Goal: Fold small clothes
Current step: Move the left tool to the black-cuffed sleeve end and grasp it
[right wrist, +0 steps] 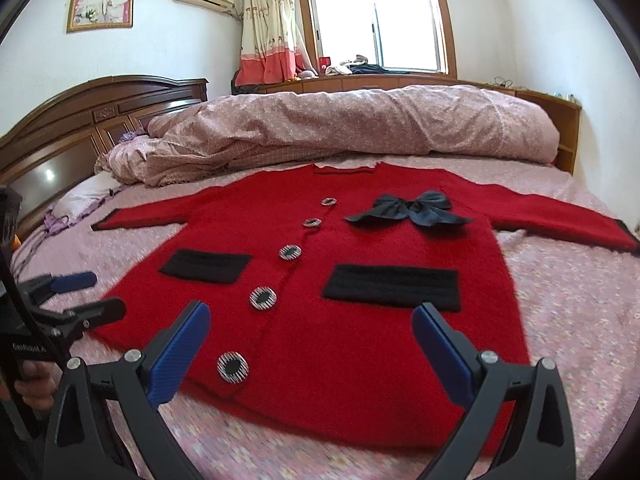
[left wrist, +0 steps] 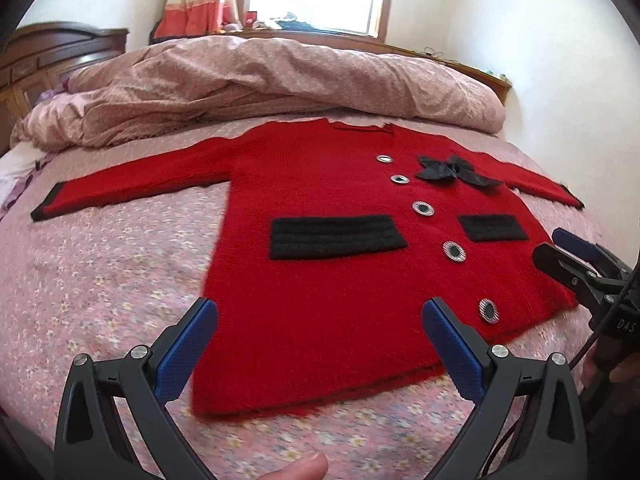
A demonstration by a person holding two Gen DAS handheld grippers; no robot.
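Red cardigan [left wrist: 320, 216] lies flat, unfolded, mid-frame on the bed [left wrist: 100, 280], collar away, hem nearest both grippers; left gripper [left wrist: 320, 320] and right gripper [right wrist: 312, 324] hover over the hem, jaws wide, holding nothing.

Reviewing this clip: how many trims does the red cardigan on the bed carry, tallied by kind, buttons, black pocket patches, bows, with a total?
On the red cardigan:
Round buttons: 5, from the top button down to the hem button
Black pocket patches: 2, the left patch and the right patch
Black bow: 1
Total: 8
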